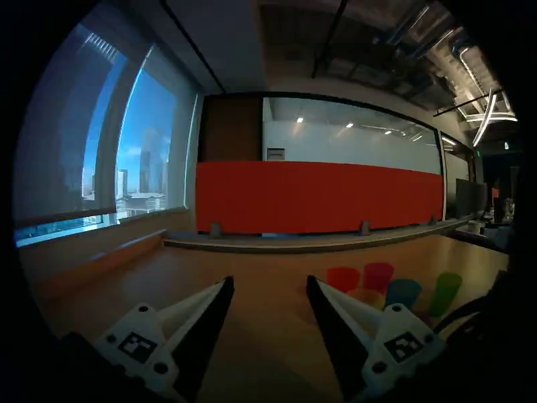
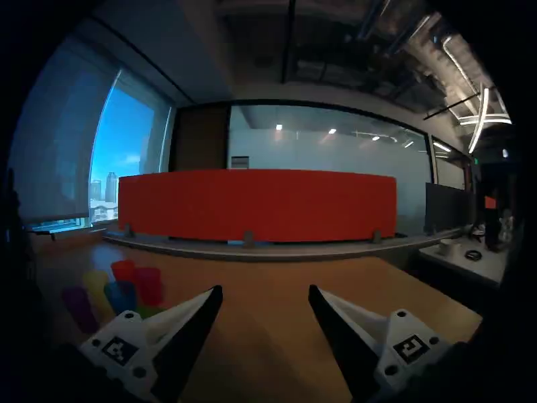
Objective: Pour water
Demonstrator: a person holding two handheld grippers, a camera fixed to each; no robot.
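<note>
1. Cups of coloured plastic (image 1: 378, 275) (red, pink, blue, green and a yellowish one) stand bunched together on the pale wooden table (image 1: 268, 349) in the left gripper view. They sit to the right of and beyond the left gripper (image 1: 268, 282), whose jaws are spread wide with nothing between them.
2. The danger from this side is the crowding. The cups look to be touching or nearly so, and a finger pushed in for one could shove its neighbours over. I cannot tell which of them holds water, so any knock might spill it.
3. In the right gripper view the cups (image 2: 149, 285) lie low on the left, a purple one among them, past the left finger of the right gripper (image 2: 264, 290). Its jaws also gape wide and grip nothing.
4. From here the room is dim and the cups sit near the curved edge of the view, so the approach could be misjudged. A light cup pinched off-centre may slip or buckle mid-pour, and two grippers closing on one cluster could collide.
</note>
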